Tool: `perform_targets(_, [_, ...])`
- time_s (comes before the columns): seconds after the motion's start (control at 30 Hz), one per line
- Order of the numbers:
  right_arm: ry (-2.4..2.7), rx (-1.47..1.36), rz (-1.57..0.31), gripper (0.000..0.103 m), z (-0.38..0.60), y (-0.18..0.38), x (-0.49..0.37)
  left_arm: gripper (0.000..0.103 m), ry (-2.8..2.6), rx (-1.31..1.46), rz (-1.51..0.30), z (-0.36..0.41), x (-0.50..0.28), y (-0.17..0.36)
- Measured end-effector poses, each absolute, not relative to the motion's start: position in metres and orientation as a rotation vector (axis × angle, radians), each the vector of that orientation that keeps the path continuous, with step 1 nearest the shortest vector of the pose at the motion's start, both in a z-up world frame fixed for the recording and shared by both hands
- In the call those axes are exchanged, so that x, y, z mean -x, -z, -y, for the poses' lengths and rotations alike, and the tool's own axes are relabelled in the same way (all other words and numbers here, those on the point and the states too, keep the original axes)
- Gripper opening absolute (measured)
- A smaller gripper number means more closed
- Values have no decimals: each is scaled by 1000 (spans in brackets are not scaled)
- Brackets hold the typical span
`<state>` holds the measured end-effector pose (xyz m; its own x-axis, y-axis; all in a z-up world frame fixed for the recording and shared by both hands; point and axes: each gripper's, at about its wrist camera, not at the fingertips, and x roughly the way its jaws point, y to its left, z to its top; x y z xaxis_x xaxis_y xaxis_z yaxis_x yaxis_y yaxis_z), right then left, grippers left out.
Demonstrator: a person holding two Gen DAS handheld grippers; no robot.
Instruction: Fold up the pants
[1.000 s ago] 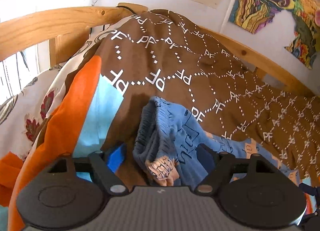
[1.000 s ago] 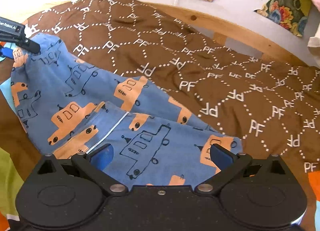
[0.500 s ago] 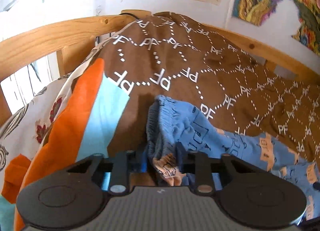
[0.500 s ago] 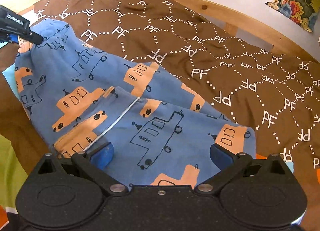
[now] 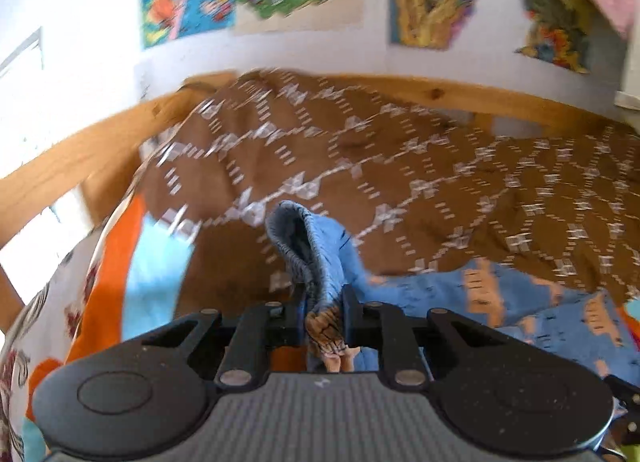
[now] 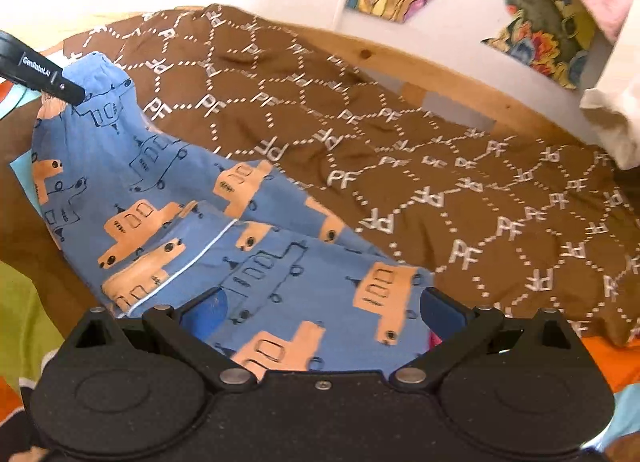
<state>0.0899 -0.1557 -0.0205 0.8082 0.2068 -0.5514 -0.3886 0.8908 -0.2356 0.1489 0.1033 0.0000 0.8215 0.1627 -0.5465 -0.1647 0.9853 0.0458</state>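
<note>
**One pair of pants, two grippers**

Left wrist view: the left gripper, jaws just closing, clenches the pants waistband, lifted above the brown blanket.

Right wrist view: the right gripper stands released astride the pants' hem, near the bed's front edge. Four wall pictures show.

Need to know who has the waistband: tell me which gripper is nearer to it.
Left. The left gripper has just closed on the waistband of the pants; the right gripper hangs open over the leg end, far from it.
</note>
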Motion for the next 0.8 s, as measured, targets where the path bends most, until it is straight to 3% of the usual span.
perform_targets(0.3, [-178,284,-506,102,225,3,-96,18,105,-94,-532,-4,-153,-30])
perform_targets(0.57, [7,202,-535,102,302,-1,-99,20,369,-157,-576,107,-169,10])
perform_targets(0.63, [32,188,-543,102,314,0,-97,28,411,-174,-621,129,-176,32])
perform_targets(0.7, [48,178,-559,102,325,3,-95,47,447,-183,-658,142,-177,49])
perform_targets(0.8, [45,171,-577,102,332,7,-92,64,472,-186,-672,142,-171,63])
